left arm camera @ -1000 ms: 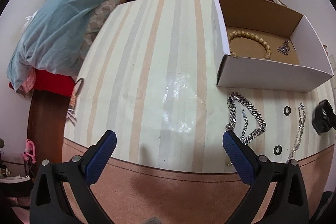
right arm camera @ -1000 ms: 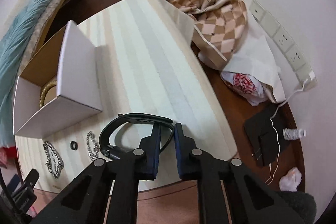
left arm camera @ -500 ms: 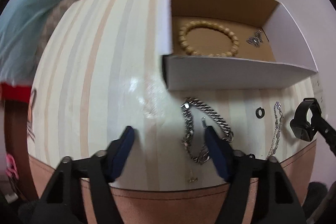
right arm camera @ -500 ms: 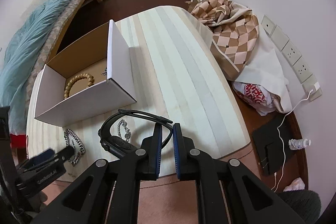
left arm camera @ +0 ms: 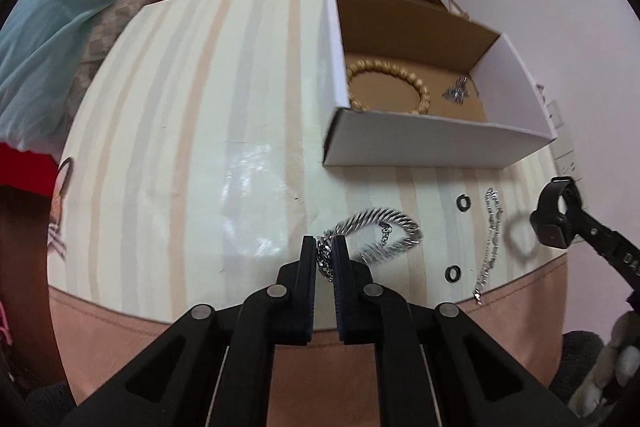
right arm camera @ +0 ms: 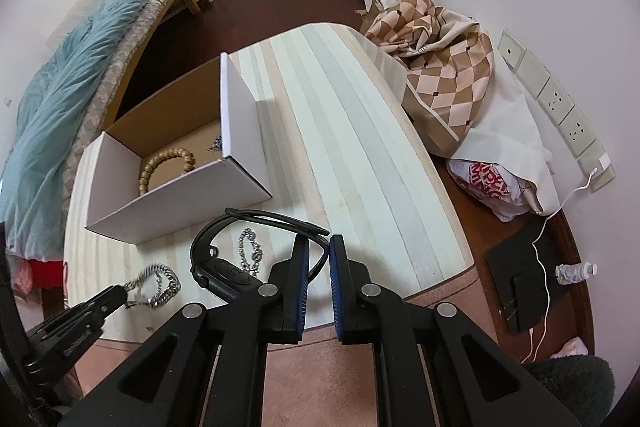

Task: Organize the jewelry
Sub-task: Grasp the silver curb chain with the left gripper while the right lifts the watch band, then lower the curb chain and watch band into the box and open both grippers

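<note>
My left gripper [left arm camera: 325, 247] is shut on one end of a thick silver curb chain [left arm camera: 380, 227], whose loop trails right and looks blurred just above the striped table [left arm camera: 192, 131]. My right gripper [right arm camera: 319, 247] is shut on the strap of a black smartwatch [right arm camera: 224, 273], held above the table's near edge; the same watch [left arm camera: 554, 213] shows at the right of the left wrist view. A white cardboard box [left arm camera: 432, 143] holds a wooden bead bracelet [left arm camera: 420, 93] and a small silver charm [left arm camera: 456, 93]. A thin silver chain [left arm camera: 490, 239] and two black rings [left arm camera: 463, 203] [left arm camera: 453, 273] lie on the table.
A bed with a blue blanket [right arm camera: 68, 107] stands to the left of the table. A checked cloth [right arm camera: 440, 67], a plastic bag [right arm camera: 492, 187] and a black item with a white cable [right arm camera: 528, 279] lie on the floor by the wall sockets [right arm camera: 560, 103] at the right.
My left gripper went from wide open to shut on the thick chain's end, and the chain's loop has shifted. The right gripper has risen with the watch toward the box.
</note>
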Available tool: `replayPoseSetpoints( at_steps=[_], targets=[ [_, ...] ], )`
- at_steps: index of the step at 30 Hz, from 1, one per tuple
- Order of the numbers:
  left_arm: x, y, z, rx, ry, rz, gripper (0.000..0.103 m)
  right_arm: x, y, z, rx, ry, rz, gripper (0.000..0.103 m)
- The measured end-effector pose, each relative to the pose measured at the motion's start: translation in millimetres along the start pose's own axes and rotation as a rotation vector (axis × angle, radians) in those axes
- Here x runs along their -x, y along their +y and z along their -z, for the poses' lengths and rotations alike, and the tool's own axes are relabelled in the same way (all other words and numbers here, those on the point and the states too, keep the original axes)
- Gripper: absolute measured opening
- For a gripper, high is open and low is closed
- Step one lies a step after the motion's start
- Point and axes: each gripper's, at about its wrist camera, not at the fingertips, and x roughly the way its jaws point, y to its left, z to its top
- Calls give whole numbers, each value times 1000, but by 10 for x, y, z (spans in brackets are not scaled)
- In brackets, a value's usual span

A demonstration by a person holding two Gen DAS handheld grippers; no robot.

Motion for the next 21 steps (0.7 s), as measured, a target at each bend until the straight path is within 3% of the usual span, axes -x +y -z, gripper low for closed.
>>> replayPoseSetpoints(
  at_steps=[10, 21],
  targets=[
    [544, 112, -114, 9, -87, 68, 5, 261, 112, -68, 6, -25, -61, 10],
    [1370, -131, -734, -46, -233, 192, 5, 725, 553, -559, 78, -96, -163, 10]
  ],
)
